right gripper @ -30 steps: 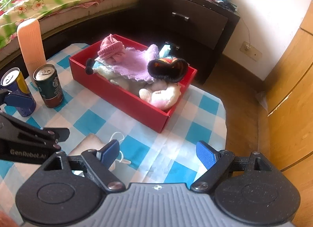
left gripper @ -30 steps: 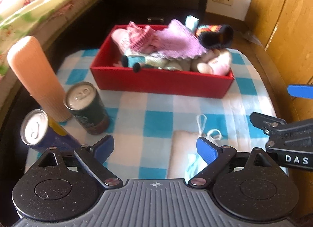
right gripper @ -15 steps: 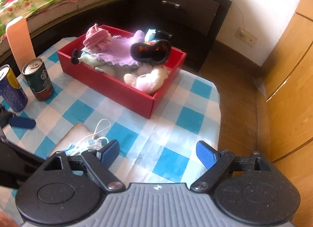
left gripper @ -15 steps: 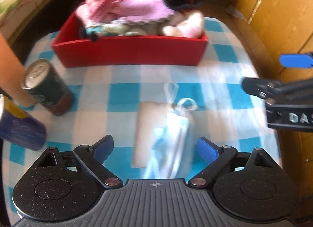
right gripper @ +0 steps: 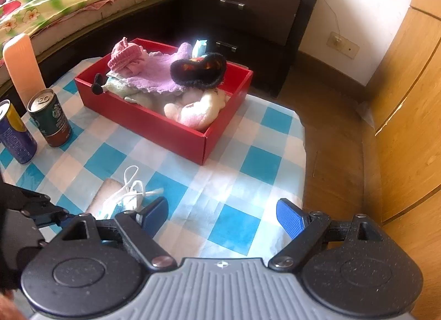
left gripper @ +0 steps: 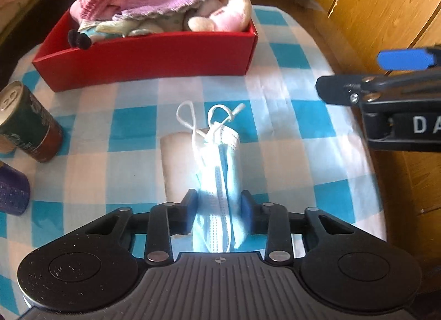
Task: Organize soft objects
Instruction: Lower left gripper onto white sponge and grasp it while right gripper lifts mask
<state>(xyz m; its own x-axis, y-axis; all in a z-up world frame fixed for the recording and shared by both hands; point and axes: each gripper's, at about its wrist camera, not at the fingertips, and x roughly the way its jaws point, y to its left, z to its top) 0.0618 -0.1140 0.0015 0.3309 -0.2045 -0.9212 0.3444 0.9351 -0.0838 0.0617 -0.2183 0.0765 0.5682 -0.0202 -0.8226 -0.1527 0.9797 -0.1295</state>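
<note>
The left claw (left gripper: 219, 209) has just been closing and is clamping the face mask (left gripper: 220, 171); lifting straight up would be clearing the table (left gripper: 275, 182) toward the red box (left gripper: 154, 55) at twelve o'clock; the right claw (right gripper: 222, 215) is idling apart.

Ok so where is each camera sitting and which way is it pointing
Left wrist: sits behind the left tongs, looking steeply down at the face mask they have just been closing on; the right tongs show at its right edge.
Right wrist: sits behind the open right tongs, looking down across the checked table; the left tongs show at its lower left.
Shared: mask, red box, green can.
</note>
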